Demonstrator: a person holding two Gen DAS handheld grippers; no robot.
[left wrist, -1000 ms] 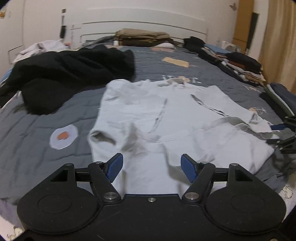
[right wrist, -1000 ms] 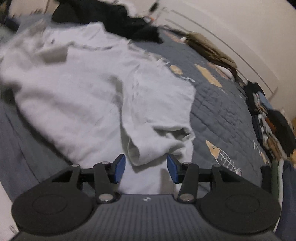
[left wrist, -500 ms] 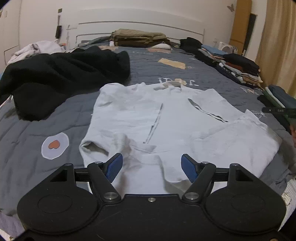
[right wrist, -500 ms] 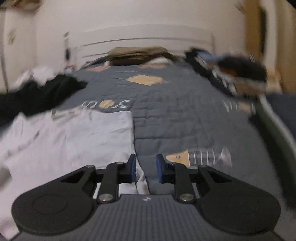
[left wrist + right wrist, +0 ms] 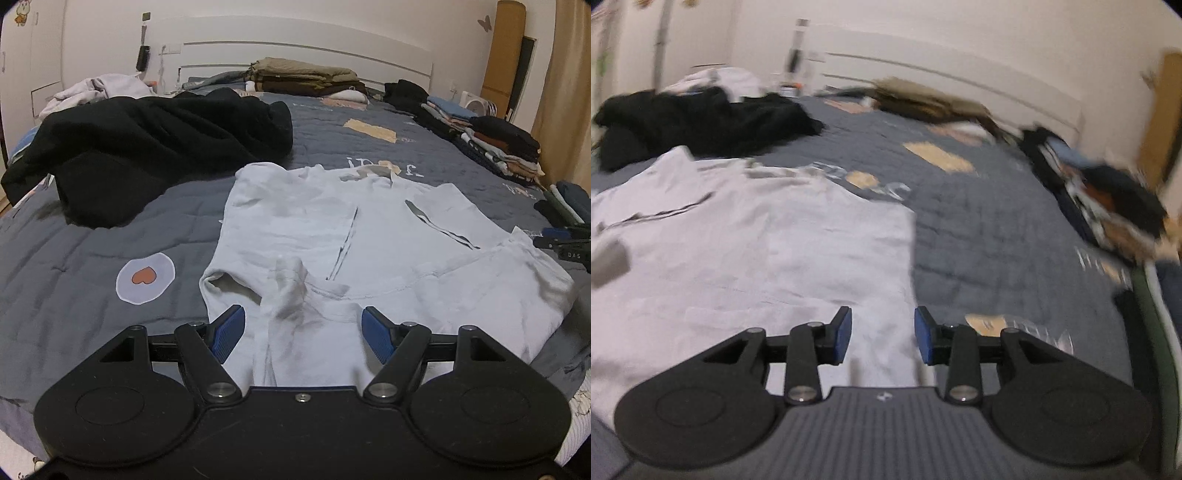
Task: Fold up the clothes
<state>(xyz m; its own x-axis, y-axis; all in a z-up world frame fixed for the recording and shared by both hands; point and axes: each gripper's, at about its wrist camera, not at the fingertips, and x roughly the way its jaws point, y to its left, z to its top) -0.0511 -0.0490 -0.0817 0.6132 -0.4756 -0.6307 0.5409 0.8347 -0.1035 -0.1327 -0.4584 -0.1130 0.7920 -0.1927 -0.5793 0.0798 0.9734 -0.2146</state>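
A pale blue-white shirt (image 5: 369, 251) lies spread on the grey quilted bed (image 5: 92, 266), its right sleeve folded in over the body. My left gripper (image 5: 303, 328) hovers open over the shirt's near hem, where a bunched fold of cloth rises between the blue pads without touching them. In the right wrist view the same shirt (image 5: 757, 251) fills the left half. My right gripper (image 5: 882, 338) hangs over its right edge with its jaws opening and nothing pressed between the pads. Its tip (image 5: 561, 243) shows at the right edge of the left wrist view.
A heap of black clothing (image 5: 155, 147) lies left of the shirt, with white laundry (image 5: 99, 88) behind it. Folded stacks sit by the headboard (image 5: 306, 75) and along the bed's right side (image 5: 495, 144). A heart patch (image 5: 144, 277) marks the quilt.
The right gripper let go of the shirt's sleeve end, rolled level and swung to the shirt's right edge; its jaws narrowed, then widened. The folded-in sleeve now lies flat. The left gripper stayed put.
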